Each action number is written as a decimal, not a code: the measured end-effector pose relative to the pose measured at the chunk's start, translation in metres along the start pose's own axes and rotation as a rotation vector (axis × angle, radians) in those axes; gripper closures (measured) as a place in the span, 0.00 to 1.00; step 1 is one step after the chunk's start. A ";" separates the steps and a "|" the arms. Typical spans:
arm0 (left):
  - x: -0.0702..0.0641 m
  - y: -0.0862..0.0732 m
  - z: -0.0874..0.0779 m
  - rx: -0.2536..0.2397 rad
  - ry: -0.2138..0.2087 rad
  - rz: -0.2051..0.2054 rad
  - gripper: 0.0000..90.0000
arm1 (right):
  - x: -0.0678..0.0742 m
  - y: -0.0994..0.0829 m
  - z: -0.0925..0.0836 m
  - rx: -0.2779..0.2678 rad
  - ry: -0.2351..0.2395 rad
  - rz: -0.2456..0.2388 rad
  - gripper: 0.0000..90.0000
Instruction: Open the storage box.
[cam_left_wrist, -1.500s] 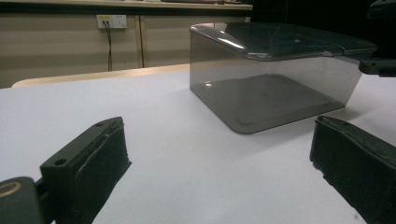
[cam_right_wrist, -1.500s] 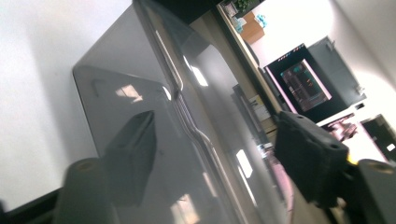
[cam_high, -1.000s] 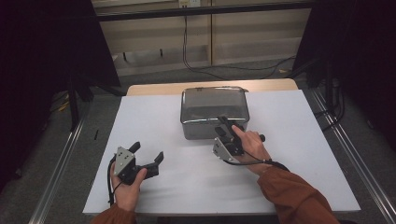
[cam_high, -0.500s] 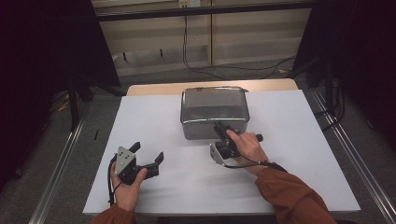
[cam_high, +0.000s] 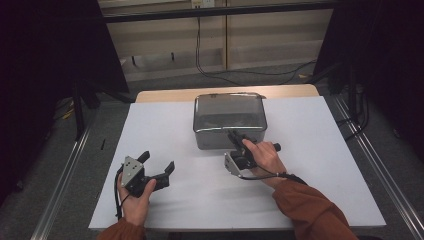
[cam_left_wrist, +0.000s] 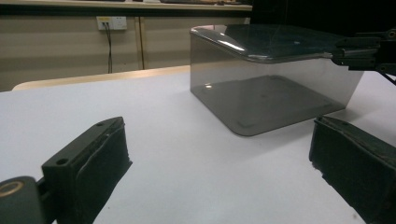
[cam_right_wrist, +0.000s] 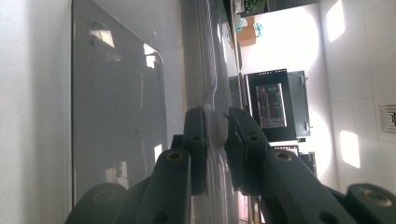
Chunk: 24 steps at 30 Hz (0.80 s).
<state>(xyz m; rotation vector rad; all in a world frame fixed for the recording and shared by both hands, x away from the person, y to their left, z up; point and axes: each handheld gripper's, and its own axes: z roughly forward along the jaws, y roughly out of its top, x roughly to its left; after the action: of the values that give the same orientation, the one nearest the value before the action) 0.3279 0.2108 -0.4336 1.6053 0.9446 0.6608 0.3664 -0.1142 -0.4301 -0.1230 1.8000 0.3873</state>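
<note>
At the right jaws: the two black jaws stood closed on the thin near rim of the clear smoky plastic box; in the right gripper view the rim ran as a wavy, glossy sheet edge between the pads.
Right gripper: turned on its side, held from above by the right hand, with its tips against the front wall of the box.
Right gripper hardware: a grey metal plate sat on the near side, and a dark cable trailed back toward the rust-orange sleeve.
Left jaws: spread wide apart and holding nothing; in the left gripper view each was a blocky black bar faced with a ribbed rubbery pad.
Left gripper: rested low at the near-left part of the table, well apart from the box, in the left hand; a grey three-cornered plate topped it.
Box: rectangular, translucent grey, with rounded corners and a shiny lip; it sat on the far middle of the white sheet, and the left gripper view showed smooth walls and a flat base.
Tabletop: a matte white sheet over a pale wooden table, whose far edge showed beyond it.
Beyond the table: grey floor, black cables and a pale wall.
</note>
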 end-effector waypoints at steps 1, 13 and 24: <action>0.000 0.000 0.000 0.000 0.000 -0.003 0.05 | 0.000 0.000 0.000 -0.001 0.001 0.003 0.87; -0.002 0.000 0.011 0.036 -0.049 -0.002 0.05 | -0.005 0.000 -0.001 -0.002 0.006 0.034 0.87; -0.011 0.013 0.017 0.013 -0.096 0.032 0.06 | -0.008 0.000 -0.001 -0.009 0.009 0.044 0.87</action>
<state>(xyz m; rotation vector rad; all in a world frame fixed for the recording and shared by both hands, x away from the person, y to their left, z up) 0.3389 0.1922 -0.4245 1.6520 0.8566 0.5953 0.3678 -0.1155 -0.4220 -0.0918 1.8128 0.4271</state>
